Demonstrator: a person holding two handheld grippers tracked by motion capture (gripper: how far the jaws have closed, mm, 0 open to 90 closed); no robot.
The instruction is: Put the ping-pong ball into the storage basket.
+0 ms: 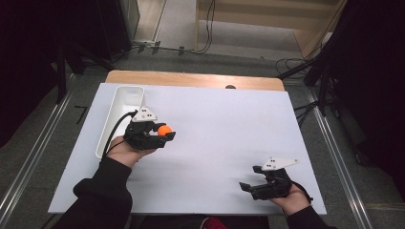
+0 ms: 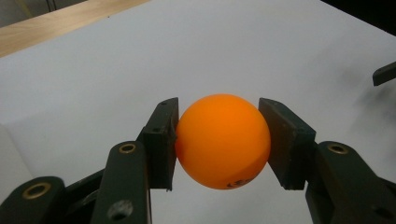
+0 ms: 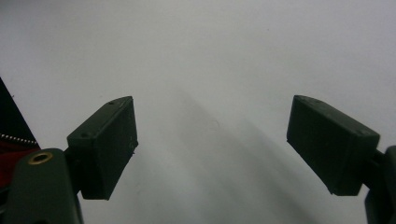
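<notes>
Orange ball [image 2: 222,141], one only, sits clamped between the two black jaws of the left tool [image 1: 165,133]; each pad presses a side of it, left and right in the left gripper view. Small dark print shows on the ball's underside, too small to read. In the high view the ball [image 1: 164,130] is over the left part of the counter [image 1: 215,143], just right of the tray [image 1: 119,114]. Whether it touches the white surface, cannot tell. One white oblong tray, lying lengthwise near the counter's left edge, nothing visible inside. Left hand [image 1: 125,150] grips the tool body; one cable loops from it over the tray side. One grey three-cornered plate on top of each tool, two total. Right tool [image 1: 248,183] is well apart, near the counter's front right corner, held in the right hand [image 1: 293,200]; its two jaws stand wide apart with nothing between them, just white surface below. Two dark sleeves enter from the bottom. Wooden strip shows along the counter's far edge.
</notes>
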